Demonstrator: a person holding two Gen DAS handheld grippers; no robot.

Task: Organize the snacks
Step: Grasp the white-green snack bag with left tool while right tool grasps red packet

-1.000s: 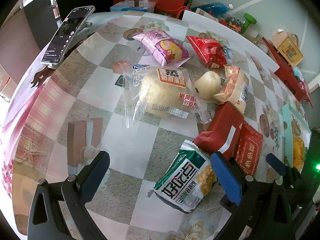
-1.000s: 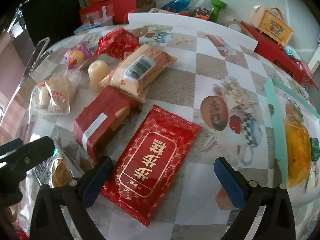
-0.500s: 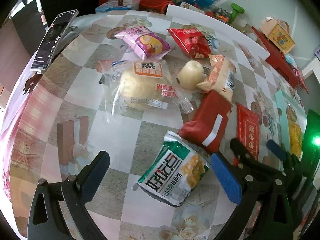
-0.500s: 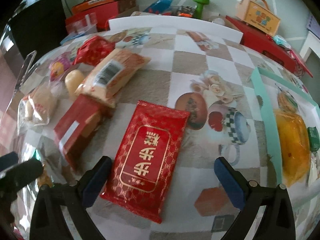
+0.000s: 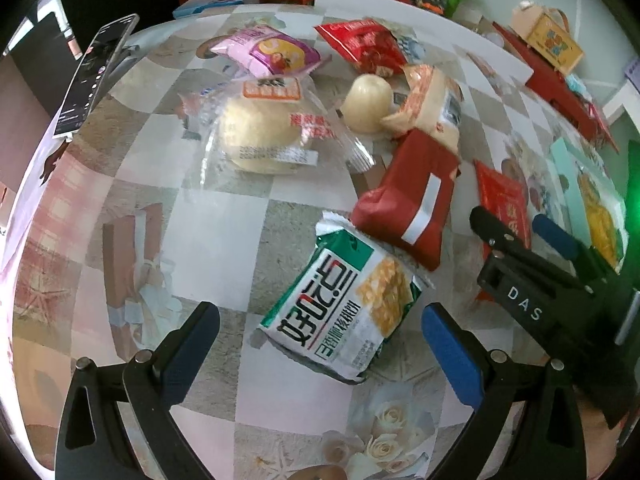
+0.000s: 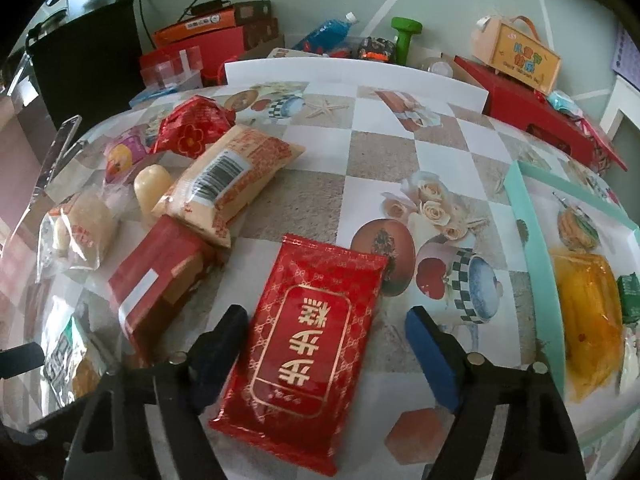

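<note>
Right claw (image 6: 324,344) stands wide open astride the red packet (image 6: 308,352) lying flat on the worktop (image 6: 376,160), apparently without contact, while left claw (image 5: 320,336), likewise open and empty, hovers over the green-and-white packet (image 5: 344,304).

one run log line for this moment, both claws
left claw: open, over green-white packet | right claw: open, straddling flat red packet | nothing gripped
</note>
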